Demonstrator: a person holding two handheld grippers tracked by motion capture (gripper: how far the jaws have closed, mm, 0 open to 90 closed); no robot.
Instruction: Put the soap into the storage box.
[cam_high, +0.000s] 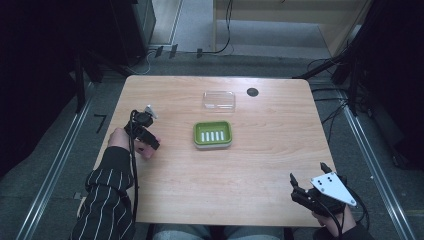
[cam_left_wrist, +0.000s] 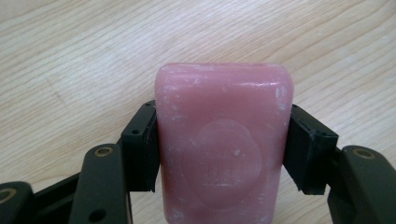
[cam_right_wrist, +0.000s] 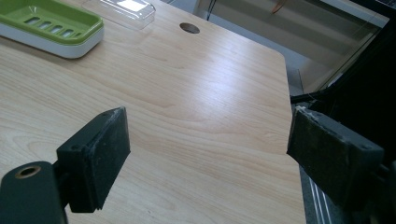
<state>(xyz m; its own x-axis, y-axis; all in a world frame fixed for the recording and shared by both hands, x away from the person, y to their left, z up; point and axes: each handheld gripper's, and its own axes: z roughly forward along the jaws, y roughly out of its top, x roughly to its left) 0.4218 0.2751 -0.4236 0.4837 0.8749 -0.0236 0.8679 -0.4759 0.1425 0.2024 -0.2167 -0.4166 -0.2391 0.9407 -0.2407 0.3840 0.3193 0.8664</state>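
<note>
In the high view, the left gripper (cam_high: 148, 146) sits over the left part of the wooden surface (cam_high: 260, 165), carried by a hand coming out of a dark striped sleeve (cam_high: 107, 200). A bit of pink soap bar (cam_high: 148, 150) peeks out at its tip, pinched between the jaws, to the left of the green soap dish (cam_high: 213, 134) and apart from it. The dish lies near the middle of the surface, its slotted floor bare. Just beyond it lies a clear plastic lid (cam_high: 219, 100), and a round dark hole (cam_high: 252, 92) sits in the surface to the right of the lid. The right gripper (cam_high: 309, 176) rests near the near right corner, jaws spread, with a grey three-cornered plate on top.

In the left gripper view, the pink soap bar (cam_left_wrist: 223, 144) stands between the two black pads (cam_left_wrist: 140, 149), which press on its long sides; a round stamped mark shows on its face. Wood grain lies behind it.

In the right gripper view, the right gripper (cam_right_wrist: 210, 149) has its jaws wide apart with nothing between them, above bare wood. The green soap dish (cam_right_wrist: 51, 28) shows at the upper left, the clear lid (cam_right_wrist: 123, 10) beyond it, and the hole (cam_right_wrist: 189, 28) farther right.
</note>
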